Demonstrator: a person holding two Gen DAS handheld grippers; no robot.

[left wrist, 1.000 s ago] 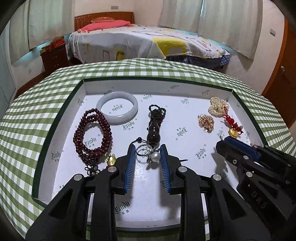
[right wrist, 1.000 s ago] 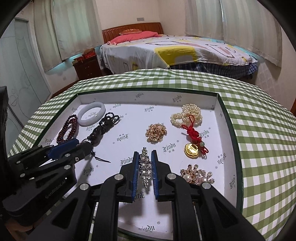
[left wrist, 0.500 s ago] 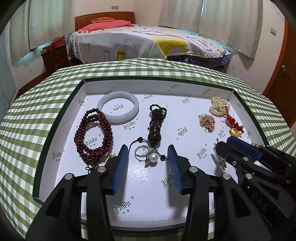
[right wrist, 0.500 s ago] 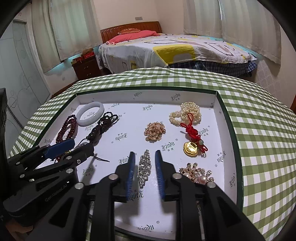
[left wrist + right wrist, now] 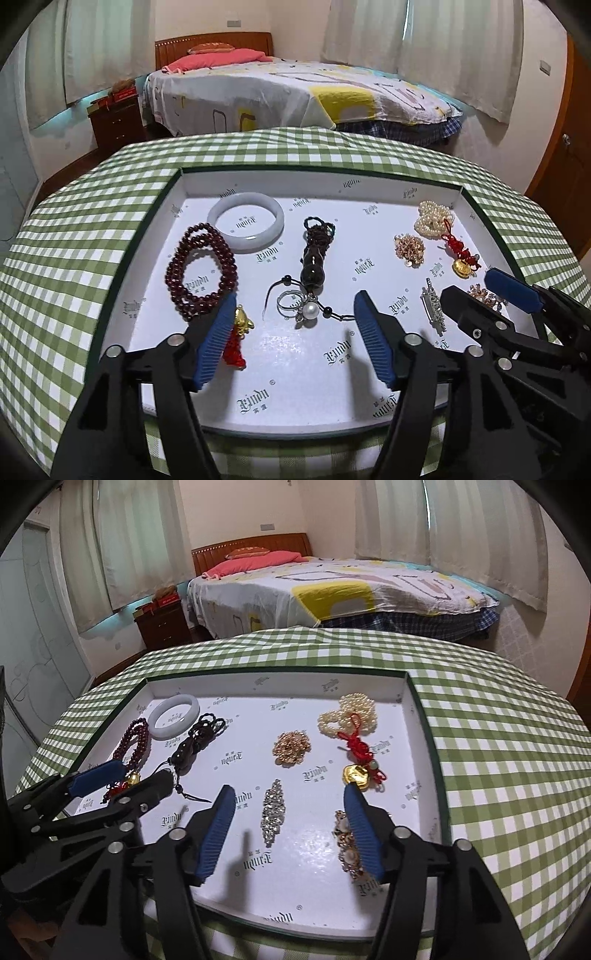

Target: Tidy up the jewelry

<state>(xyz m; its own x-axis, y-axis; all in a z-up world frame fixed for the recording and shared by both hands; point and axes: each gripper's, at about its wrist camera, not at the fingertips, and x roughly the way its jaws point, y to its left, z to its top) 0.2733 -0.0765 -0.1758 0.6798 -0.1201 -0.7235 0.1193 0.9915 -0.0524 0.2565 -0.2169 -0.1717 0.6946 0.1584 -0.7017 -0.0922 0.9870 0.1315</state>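
The left gripper point(image 5: 295, 317) has its jaws apart, and they have just been opening; the pearl ring point(image 5: 299, 307) lies on the tray point(image 5: 295, 380) floor between the blue pads point(image 5: 218, 339), touching neither of them; just beyond the ring lies the dark gourd pendant point(image 5: 313, 264) with its black cord; outside the left pad are the small gold charm point(image 5: 242, 319) with a red tassel and, further out, the red beads point(image 5: 199, 273); beyond those beads lies the white bangle point(image 5: 245, 222).

The right gripper point(image 5: 290, 805) also has its jaws apart, and they too have just been opening; the crystal clip point(image 5: 271, 812) lies flat between its pads point(image 5: 218, 830), free of both; the right pad partly covers the pearl brooch point(image 5: 343, 836); just beyond that pad's tip is the gold ingot point(image 5: 356, 773) on a red knot, and further beyond are the pearls point(image 5: 349, 714); ahead of the gripper, past the clip, lies the gold flower brooch point(image 5: 291, 746).

In the left view the right gripper appears on the right side, and in the right view the left gripper appears on the left side; the two are near each other over the tray's near edge; the tray rests on a green check cloth point(image 5: 509, 775); behind it stands a bed point(image 5: 332, 590).
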